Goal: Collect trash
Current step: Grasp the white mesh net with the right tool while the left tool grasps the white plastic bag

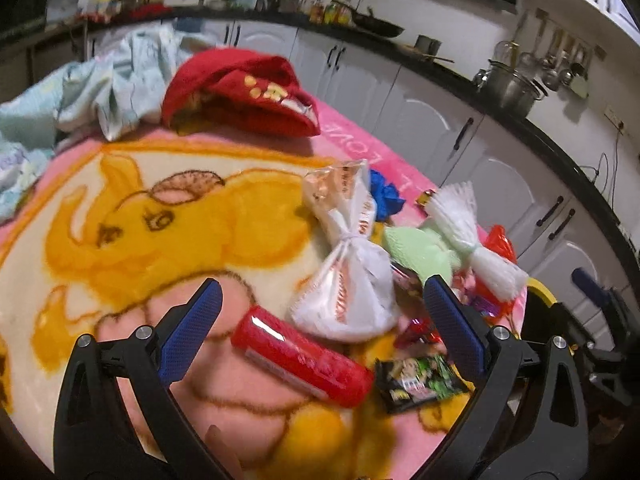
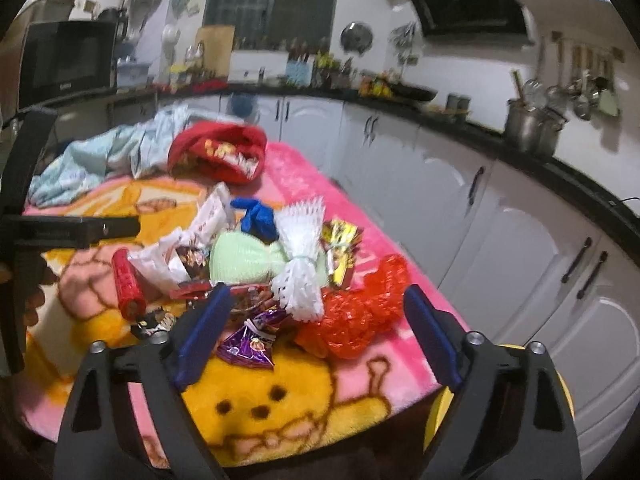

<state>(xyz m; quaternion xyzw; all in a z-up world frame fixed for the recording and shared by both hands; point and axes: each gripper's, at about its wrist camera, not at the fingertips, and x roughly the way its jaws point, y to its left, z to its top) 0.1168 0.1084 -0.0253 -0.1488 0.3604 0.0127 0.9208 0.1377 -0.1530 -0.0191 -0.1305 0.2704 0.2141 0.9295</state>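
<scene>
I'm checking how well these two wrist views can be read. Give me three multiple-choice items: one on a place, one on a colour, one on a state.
1. The red tube lies:
A. on the blanket
B. on the counter
C. in a pot

2. The crumpled net bag is:
A. green
B. orange-red
C. black

3. The right gripper is:
A. shut on a wrapper
B. open, holding nothing
C. out of view

Answers:
1 A, it rests on the cartoon blanket.
2 B, orange-red beside the white foam net.
3 B, its blue pads stand apart above the trash.

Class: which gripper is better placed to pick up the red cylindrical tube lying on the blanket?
Left. The left gripper stands open with the red cylindrical tube lying between its fingers; the right gripper faces other wrappers.
</scene>
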